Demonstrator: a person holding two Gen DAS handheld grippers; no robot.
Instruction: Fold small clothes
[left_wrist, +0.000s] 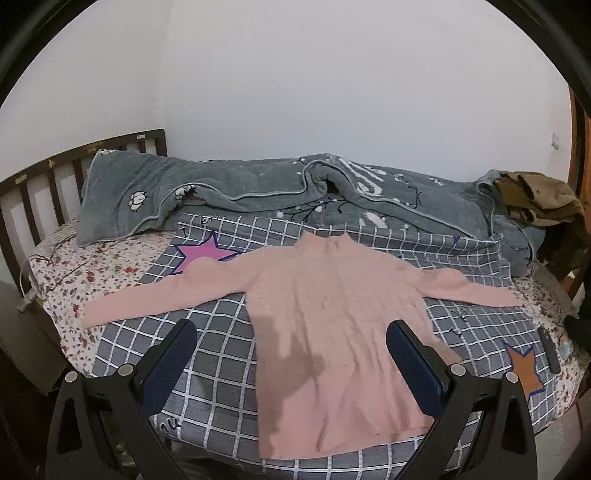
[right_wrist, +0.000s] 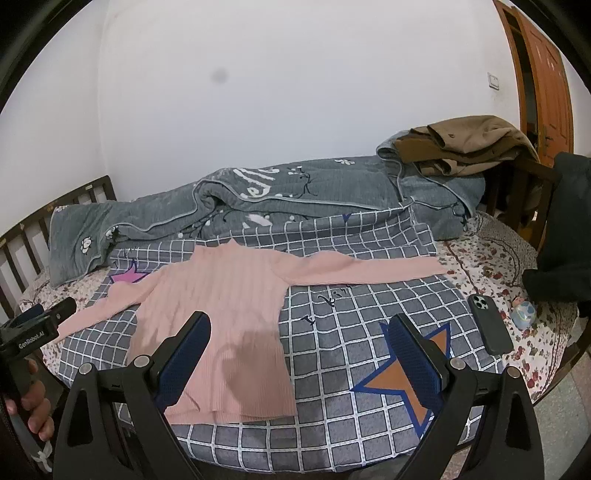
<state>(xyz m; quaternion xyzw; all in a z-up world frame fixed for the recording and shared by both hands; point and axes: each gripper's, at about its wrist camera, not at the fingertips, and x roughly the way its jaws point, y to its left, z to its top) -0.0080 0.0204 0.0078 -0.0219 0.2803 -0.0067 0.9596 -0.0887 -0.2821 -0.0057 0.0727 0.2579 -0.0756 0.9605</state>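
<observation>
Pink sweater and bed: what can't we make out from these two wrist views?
- Pink sweater: hem partly behind the finger in the left wrist view; underside hidden.
- Small blue object beside the phone, right wrist view: too small to identify.
- Lettering on the grey quilt: broken by folds, unreadable.
- Dark garment: cut off by the right edge.

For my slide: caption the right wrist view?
Open right gripper hovers over flat pink ribbed sweater on grey checked bedsheet.

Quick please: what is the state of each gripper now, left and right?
Left gripper: open, holding nothing, above the pink sweater.
Right gripper: open, holding nothing, fingers spread over the sweater's edge.
</observation>
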